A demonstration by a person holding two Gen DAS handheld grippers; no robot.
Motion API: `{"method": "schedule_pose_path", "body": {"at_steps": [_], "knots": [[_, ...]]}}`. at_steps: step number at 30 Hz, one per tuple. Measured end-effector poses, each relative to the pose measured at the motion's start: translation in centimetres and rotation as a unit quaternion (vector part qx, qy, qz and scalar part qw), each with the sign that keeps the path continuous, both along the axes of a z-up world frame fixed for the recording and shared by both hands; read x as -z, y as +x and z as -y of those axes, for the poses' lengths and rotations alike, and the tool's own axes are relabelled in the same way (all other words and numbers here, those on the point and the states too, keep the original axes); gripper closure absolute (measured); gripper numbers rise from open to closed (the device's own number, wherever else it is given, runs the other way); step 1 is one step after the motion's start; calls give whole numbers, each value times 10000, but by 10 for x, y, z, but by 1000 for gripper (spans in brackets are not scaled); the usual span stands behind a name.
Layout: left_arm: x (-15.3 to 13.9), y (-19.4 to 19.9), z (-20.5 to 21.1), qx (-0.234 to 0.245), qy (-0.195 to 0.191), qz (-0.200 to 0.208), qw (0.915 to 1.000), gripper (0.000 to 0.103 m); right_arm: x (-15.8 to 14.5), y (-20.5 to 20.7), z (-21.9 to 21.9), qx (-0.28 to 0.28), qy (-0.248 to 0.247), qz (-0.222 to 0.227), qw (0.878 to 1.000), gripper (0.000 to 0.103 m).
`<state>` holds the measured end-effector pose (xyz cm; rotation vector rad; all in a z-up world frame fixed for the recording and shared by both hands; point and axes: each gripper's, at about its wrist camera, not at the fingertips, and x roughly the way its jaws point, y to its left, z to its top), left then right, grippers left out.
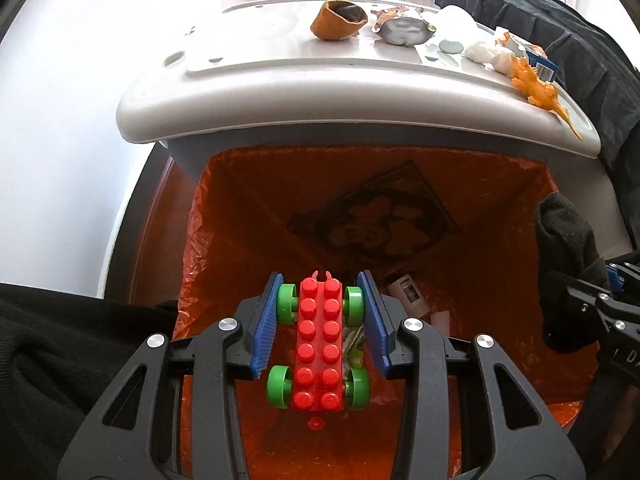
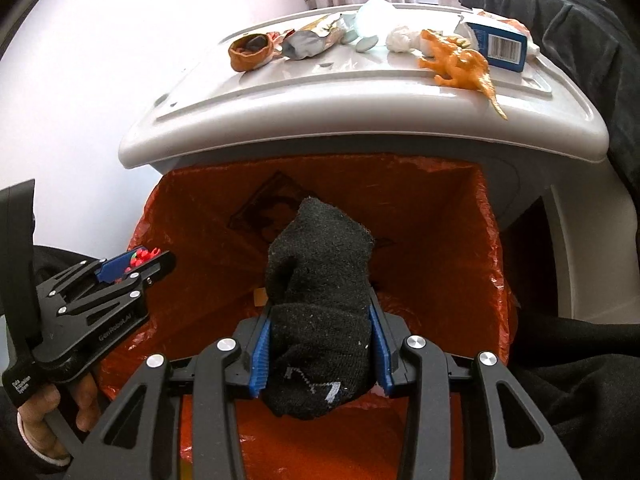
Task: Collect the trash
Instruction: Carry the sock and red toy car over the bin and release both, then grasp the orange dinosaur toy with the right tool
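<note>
My left gripper [image 1: 320, 300] is shut on a red toy brick car [image 1: 319, 344] with green wheels and holds it over the open bin lined with an orange bag [image 1: 248, 208]. My right gripper [image 2: 320, 320] is shut on a black sock [image 2: 320, 280] and holds it over the same orange bag [image 2: 440, 220]. The sock [image 1: 564, 248] and right gripper show at the right edge of the left wrist view. The left gripper [image 2: 132, 264] shows at the left of the right wrist view. Paper scraps [image 1: 408, 292] lie at the bag's bottom.
The bin's grey lid [image 1: 280, 68] stands open behind, carrying an orange peel cup [image 1: 338, 20], a foil wrapper [image 1: 400, 28], white tissue wads [image 1: 484, 52], an orange toy dinosaur [image 2: 460, 62] and a blue carton [image 2: 500, 46]. A dark cloth [image 2: 560, 8] lies at the back right.
</note>
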<state>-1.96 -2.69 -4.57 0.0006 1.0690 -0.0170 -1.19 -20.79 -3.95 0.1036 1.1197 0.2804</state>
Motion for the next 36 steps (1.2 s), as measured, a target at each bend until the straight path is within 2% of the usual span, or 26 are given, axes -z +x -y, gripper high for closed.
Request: {"method": "schedule_pose_path", "body": {"at_steps": [2, 3, 4, 5, 6, 12, 16, 20, 24, 27, 33, 35, 36], "knots": [[0, -1, 0, -9, -27, -7, 10000, 65, 0, 0, 1, 37, 23, -30, 10000, 59], [1, 1, 0, -13, -47, -41, 10000, 60, 1, 1, 1, 44, 24, -48, 10000, 54], [3, 1, 1, -8, -58, -106, 9999, 41, 0, 1, 2, 78, -5, -50, 10000, 43], [5, 2, 1, -42, -42, -175, 9998, 24, 0, 1, 3, 116, -35, -41, 9999, 40], [6, 2, 0, -92, -32, -195, 9998, 21, -1, 0, 3, 158, -78, 6, 9998, 39], [8, 2, -3, -179, -79, -203, 9996, 21, -13, 0, 18, 509, 75, 222, 9984, 39], [8, 1, -4, -200, -126, -201, 9995, 21, -32, 13, 38, 816, 210, 444, 9955, 39], [9, 2, -5, -201, -237, -256, 9992, 21, -59, 52, 61, 973, -32, 784, 9922, 39], [10, 3, -4, -187, -319, -265, 9990, 21, -69, 103, 71, 863, -333, 942, 9912, 36], [10, 3, -2, -159, -355, -258, 9989, 21, -64, 135, 72, 694, -492, 1080, 9905, 35], [16, 5, 0, -143, -276, -319, 9990, 21, -35, 160, 61, 355, -549, 1234, 9902, 35], [20, 5, 0, -157, -272, -383, 9988, 21, -22, 169, 64, 408, -429, 1134, 9918, 38], [21, 6, 0, -167, -270, -410, 9987, 21, -22, 170, 66, 445, -414, 1268, 9901, 45]]}}
